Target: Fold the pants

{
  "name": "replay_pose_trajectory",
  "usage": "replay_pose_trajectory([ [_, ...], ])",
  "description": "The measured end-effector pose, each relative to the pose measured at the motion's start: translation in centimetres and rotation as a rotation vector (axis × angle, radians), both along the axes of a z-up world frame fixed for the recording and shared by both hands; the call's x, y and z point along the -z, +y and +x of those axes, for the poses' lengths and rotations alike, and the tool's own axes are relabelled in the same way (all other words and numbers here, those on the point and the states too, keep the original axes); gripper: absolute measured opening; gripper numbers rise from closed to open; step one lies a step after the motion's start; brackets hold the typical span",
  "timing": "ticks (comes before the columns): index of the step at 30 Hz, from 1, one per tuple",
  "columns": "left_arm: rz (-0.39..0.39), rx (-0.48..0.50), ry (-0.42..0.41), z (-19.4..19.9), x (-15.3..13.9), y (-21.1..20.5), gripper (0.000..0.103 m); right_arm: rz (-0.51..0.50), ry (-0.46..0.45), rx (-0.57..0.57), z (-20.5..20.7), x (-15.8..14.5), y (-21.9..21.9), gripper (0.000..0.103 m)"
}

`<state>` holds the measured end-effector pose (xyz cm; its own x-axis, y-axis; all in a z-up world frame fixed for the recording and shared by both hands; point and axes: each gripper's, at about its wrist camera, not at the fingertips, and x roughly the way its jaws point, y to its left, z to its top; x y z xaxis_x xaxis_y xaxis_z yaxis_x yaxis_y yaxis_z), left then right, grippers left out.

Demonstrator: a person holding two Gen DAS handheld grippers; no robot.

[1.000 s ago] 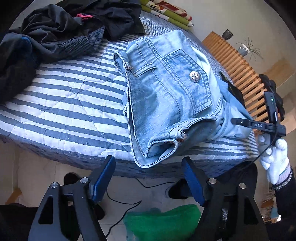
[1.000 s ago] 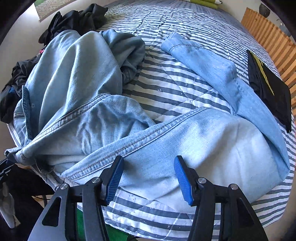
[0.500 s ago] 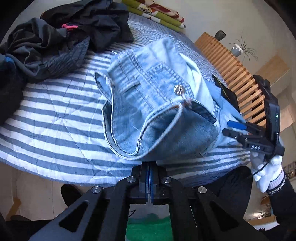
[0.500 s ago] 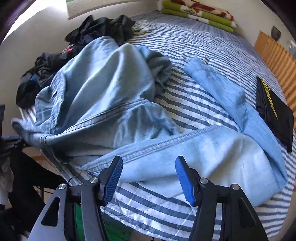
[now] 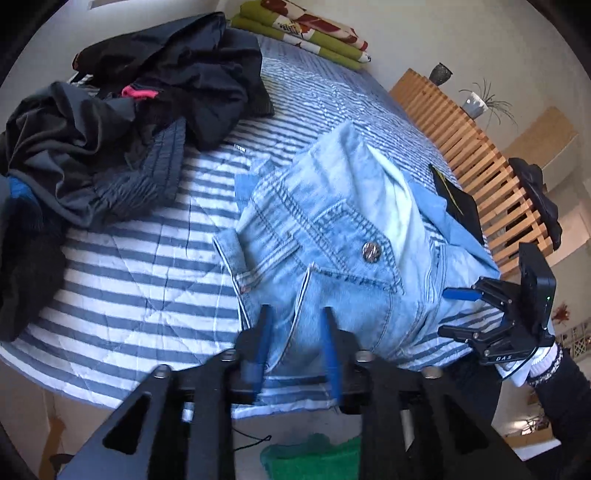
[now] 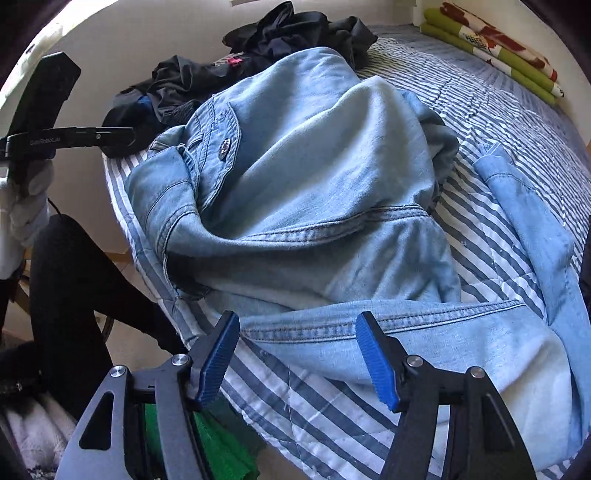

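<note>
- My left gripper (image 5: pixel 295 334) hangs over the near edge of the bed, its 2 blue pads partly apart and opening; the waistband of the jeans (image 5: pixel 332 236) lies between them (motion blur hides whether the pads touch the cloth).
- My right gripper (image 6: pixel 297 360) points down at a trouser leg, jaws moderately wide and opening, with denim under the gap but nothing pinched.
- The jeans are bunched in a heap at the near side of the striped bedspread (image 5: pixel 122 266), back pocket and its metal button (image 5: pixel 371 252) facing up, 1 leg trailing off toward the wooden slatted frame (image 5: pixel 465 147).
- A flat black item (image 5: pixel 458 205) lies beside that leg.
- A pile of dark clothes (image 5: pixel 147 92) sits at the far left, well apart from the jeans.
- Folded green blankets (image 5: pixel 306 33) rest at the head of the bed.
</note>
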<state>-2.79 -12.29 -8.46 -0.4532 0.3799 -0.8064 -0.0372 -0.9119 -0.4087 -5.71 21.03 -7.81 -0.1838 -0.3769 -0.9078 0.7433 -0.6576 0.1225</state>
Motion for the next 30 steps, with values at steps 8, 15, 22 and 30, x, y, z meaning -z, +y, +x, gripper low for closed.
replay_pose_trajectory([
  [8,-0.029,0.048,-0.050,0.1,4.2,3.3,0.014,0.130,0.095,-0.166,1.6,1.8,-3.3,0.063],
  [15,0.044,-0.023,0.046,1.4,0.4,1.2,0.007,0.288,0.239,-0.170,2.7,2.8,-4.2,0.008],
  [22,0.065,-0.044,0.224,-0.1,-9.9,-1.0,0.002,-0.024,0.321,0.072,-0.2,-9.6,-0.4,0.005],
  [30,-0.110,-0.018,0.058,-17.0,-7.0,0.9,0.011,-0.136,0.376,0.361,-11.5,-14.4,1.8,0.005],
])
